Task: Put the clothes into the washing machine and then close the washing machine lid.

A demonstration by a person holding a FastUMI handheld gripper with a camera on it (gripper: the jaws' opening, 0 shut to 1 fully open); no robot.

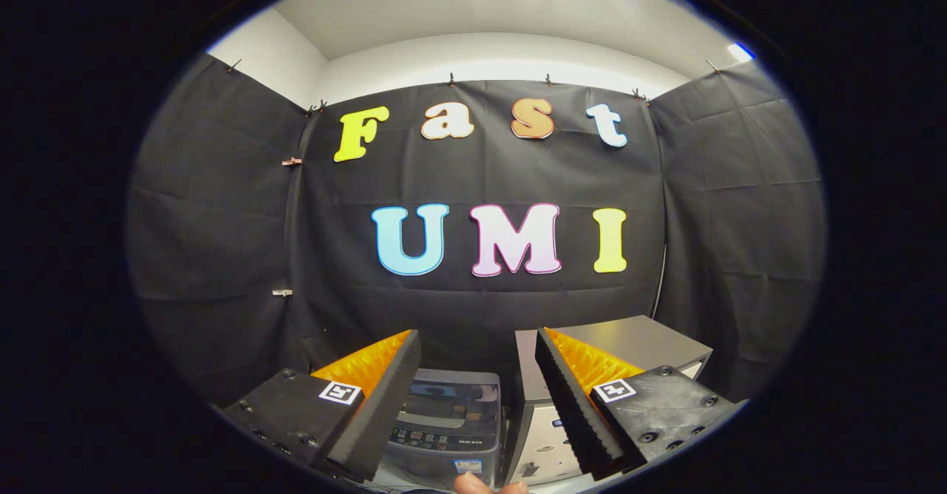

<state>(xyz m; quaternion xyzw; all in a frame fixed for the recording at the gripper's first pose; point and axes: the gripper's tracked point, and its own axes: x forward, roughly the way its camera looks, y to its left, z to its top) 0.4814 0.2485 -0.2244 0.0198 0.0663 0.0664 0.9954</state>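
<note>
glossy plastic washing machine [446, 420], ridged gripper [478, 353] pads [573, 405]

The small grey washing machine [444, 424] between the gripper [473, 376] fingers has tiny words on its front, too small to read. Each wide-apart finger carries a square black-and-white code sticker [339, 393]; no words there.

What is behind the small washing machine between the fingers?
Behind the washing machine hangs the booth's black cloth wall; a grey box-shaped appliance stands beside it. The open gripper holds nothing. The fingers cover the machine's sides; its inside can't be seen.
</note>
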